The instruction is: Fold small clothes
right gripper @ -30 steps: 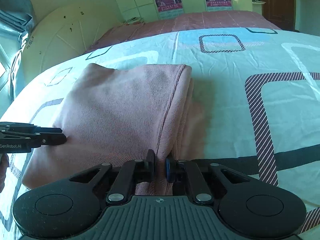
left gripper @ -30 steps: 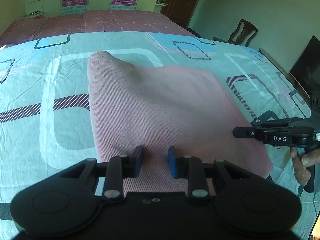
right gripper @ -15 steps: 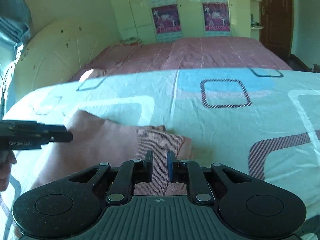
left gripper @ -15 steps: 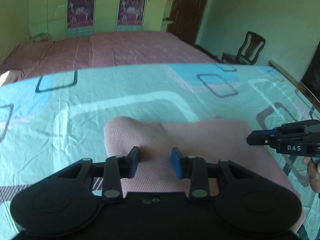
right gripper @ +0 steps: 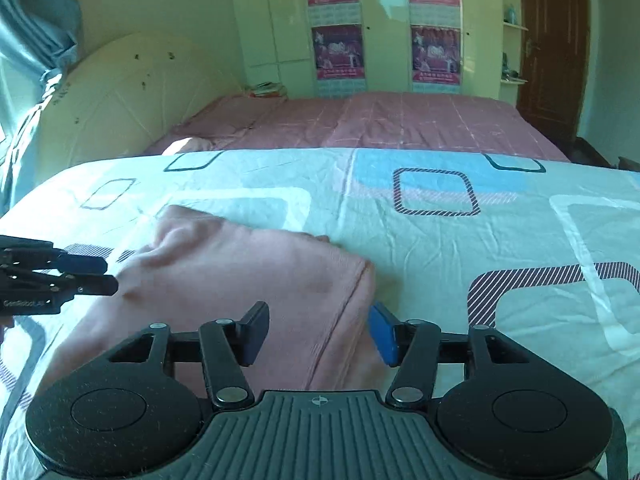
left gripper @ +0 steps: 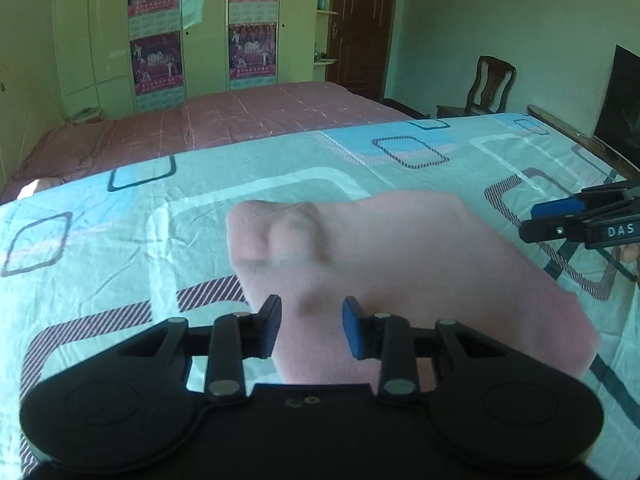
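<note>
A pink ribbed garment (left gripper: 400, 260) lies folded on the patterned bedsheet (left gripper: 120, 248), lumpy and blurred at its far left corner. My left gripper (left gripper: 313, 328) hangs low over its near left part. Its jaws are closing a little, pink cloth shows in the gap, and the pads do not clearly press it. In the right wrist view the garment (right gripper: 240, 272) has its seamed edge between the jaws of my right gripper (right gripper: 318, 334), which are opening wide and let it go. Each gripper shows in the other's view: right gripper (left gripper: 532, 222), left gripper (right gripper: 110, 276).
The sheet (right gripper: 440, 248) stretches far beyond the garment. Behind it is a second bed with a pink cover (left gripper: 260, 116). A wooden chair (left gripper: 490, 84) and a dark screen (left gripper: 624, 100) stand at the right. A curved headboard (right gripper: 120, 100) stands at the left.
The right gripper was shut on the garment's seamed edge and has opened wide off it. Both grippers have lifted and now look further into the room. The left jaws keep about the same gap.
</note>
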Action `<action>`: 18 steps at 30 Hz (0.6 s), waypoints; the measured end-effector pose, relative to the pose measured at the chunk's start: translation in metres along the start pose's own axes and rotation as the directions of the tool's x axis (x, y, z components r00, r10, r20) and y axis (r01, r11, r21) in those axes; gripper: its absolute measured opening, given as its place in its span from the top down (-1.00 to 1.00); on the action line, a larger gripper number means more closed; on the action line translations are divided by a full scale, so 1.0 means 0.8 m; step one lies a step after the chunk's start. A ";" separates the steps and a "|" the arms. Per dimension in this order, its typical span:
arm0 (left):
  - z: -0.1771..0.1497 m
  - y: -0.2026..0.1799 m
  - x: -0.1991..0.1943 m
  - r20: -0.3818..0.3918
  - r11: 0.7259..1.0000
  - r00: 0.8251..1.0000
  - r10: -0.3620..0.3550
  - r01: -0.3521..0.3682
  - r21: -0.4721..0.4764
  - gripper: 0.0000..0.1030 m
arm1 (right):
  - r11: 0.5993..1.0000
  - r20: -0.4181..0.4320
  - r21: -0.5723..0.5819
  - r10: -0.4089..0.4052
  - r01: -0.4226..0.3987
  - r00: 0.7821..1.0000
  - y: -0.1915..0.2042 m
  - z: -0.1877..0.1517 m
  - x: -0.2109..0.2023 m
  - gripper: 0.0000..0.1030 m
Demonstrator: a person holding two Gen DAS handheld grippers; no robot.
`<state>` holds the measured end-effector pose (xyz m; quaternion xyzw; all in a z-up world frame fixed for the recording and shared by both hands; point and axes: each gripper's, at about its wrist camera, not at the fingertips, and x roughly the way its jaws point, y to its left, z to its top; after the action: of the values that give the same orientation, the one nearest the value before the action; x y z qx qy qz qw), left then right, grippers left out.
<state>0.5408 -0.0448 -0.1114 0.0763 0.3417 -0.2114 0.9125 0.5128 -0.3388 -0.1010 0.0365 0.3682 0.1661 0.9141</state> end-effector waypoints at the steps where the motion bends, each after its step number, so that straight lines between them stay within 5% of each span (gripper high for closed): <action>1: -0.009 0.000 -0.008 -0.002 1.000 1.000 0.006 -0.006 0.004 0.42 | 0.999 -0.010 -0.029 0.022 -0.023 1.000 0.011 -0.010 -0.010 0.03; 3: -0.023 0.004 -0.019 -0.035 0.999 0.999 -0.018 0.016 -0.045 0.42 | 0.993 -0.030 -0.105 0.046 -0.049 0.998 0.035 -0.030 -0.022 0.23; 6: -0.041 -0.002 -0.039 -0.034 0.996 0.999 -0.031 0.028 -0.084 0.42 | 0.977 -0.058 -0.209 0.034 -0.045 0.998 0.065 -0.054 -0.031 0.23; 9: -0.055 0.007 -0.050 -0.042 0.967 0.992 -0.117 0.104 -0.232 0.42 | 0.970 -0.088 -0.235 0.038 -0.058 0.995 0.069 -0.072 -0.035 0.23; 12: -0.086 -0.015 -0.030 -0.180 0.982 0.981 -0.073 0.039 -0.187 0.36 | 0.941 -0.215 -0.334 -0.125 0.047 0.969 0.061 -0.101 -0.004 0.32; 15: -0.103 -0.022 -0.046 -0.151 0.972 0.986 -0.064 0.028 -0.233 0.37 | 0.979 -0.224 -0.204 -0.073 0.026 0.972 0.033 -0.104 -0.015 0.32; 18: -0.108 -0.019 -0.062 -0.143 0.965 0.988 -0.050 0.011 -0.262 0.37 | 0.975 -0.184 -0.217 -0.079 0.038 0.980 0.035 -0.099 -0.031 0.32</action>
<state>0.4494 -0.0177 -0.1444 -0.0339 0.4346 -0.1727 0.8833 0.4340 -0.3248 -0.1371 -0.0883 0.4358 0.1798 0.8775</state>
